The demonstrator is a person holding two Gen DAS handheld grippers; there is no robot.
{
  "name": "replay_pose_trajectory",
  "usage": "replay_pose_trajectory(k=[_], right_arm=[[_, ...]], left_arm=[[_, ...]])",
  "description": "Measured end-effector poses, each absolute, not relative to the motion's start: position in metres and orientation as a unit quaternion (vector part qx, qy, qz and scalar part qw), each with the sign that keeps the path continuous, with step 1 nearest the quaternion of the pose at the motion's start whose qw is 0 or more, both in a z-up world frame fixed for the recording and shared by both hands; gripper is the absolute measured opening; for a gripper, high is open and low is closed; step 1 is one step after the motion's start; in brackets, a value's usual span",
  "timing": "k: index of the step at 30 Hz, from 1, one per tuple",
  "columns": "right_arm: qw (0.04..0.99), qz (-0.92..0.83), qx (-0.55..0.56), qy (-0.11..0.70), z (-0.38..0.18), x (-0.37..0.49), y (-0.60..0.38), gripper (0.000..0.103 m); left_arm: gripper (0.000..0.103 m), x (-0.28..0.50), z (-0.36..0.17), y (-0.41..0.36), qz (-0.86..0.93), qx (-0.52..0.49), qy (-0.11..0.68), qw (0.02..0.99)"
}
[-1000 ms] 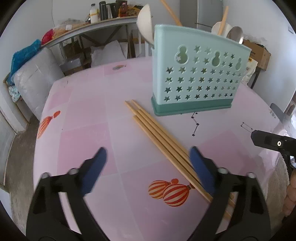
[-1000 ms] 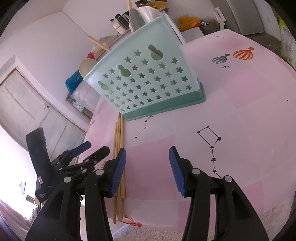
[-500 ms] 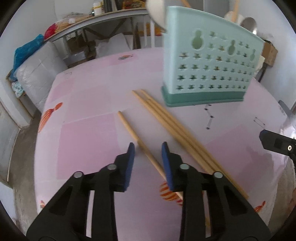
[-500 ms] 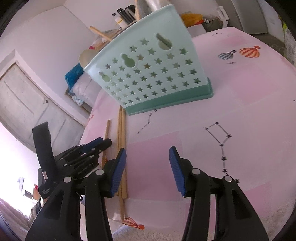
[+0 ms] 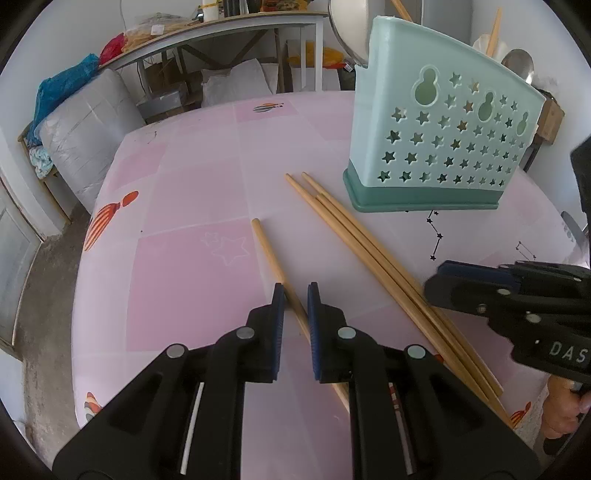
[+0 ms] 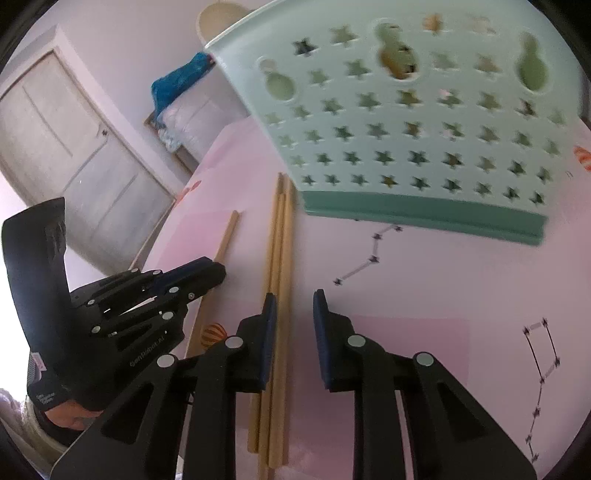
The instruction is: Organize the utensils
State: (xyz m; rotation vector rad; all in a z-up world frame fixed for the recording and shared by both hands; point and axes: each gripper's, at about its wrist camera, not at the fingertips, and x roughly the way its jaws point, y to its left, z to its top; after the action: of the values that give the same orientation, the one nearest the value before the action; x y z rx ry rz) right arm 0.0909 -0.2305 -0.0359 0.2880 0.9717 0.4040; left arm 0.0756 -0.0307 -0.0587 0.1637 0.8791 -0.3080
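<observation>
Left gripper (image 5: 295, 291): jaws have just been closing and now stand narrow around the single chopstick (image 5: 271, 254); the stick lies between the pads, the left pad against it, a thin gap on the other side, so a firm pinch cannot be confirmed.
Single chopstick: lies on the pink tablecloth (image 5: 184, 266), apart from the other sticks.
Right gripper (image 6: 291, 299): jaws have just been closing, with a clear gap left; its left pad sits at the edge of the chopstick bundle (image 6: 279, 240), one stick seemingly between the pads, nothing clamped.
Chopstick bundle: three sticks side by side on the cloth, their far tips near the base of the utensil holder (image 5: 439, 133).
Utensil holder: upright on the table; spoons (image 5: 349, 26) and a few chopsticks already stand in it.
Done: part of the cutlery is stowed.
Left: four chopsticks lie on the cloth, none yet lifted; my guess is each gripper takes its own load.
</observation>
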Motion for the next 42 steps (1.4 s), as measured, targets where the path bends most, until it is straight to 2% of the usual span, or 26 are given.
replay_pose_trajectory(k=[7,13,14,19,32,42], right_arm=[[0.856,0.199,0.096,0.467,-0.032,0.099,-0.212,0.01],[0.845,0.21,0.118,0.477,-0.034,0.104,-0.22,0.009],[0.843,0.213,0.125,0.478,-0.034,0.106,-0.222,0.004],[0.826,0.224,0.161,0.491,-0.038,0.111,-0.233,0.004],[0.851,0.196,0.041,0.485,-0.026,0.109,-0.202,0.007],[0.84,0.185,0.041,0.508,-0.021,0.046,-0.246,0.006]], left_arm=[[0.011,0.077,-0.059,-0.029,-0.149,0.078,0.424,0.89],[0.011,0.075,-0.06,-0.031,-0.148,0.085,0.421,0.891],[0.011,0.075,-0.06,-0.031,-0.148,0.085,0.421,0.891],[0.011,0.075,-0.061,-0.032,-0.147,0.084,0.422,0.891],[0.011,0.075,-0.061,-0.036,-0.145,0.089,0.424,0.89],[0.009,0.075,-0.059,-0.034,-0.15,0.083,0.431,0.886]])
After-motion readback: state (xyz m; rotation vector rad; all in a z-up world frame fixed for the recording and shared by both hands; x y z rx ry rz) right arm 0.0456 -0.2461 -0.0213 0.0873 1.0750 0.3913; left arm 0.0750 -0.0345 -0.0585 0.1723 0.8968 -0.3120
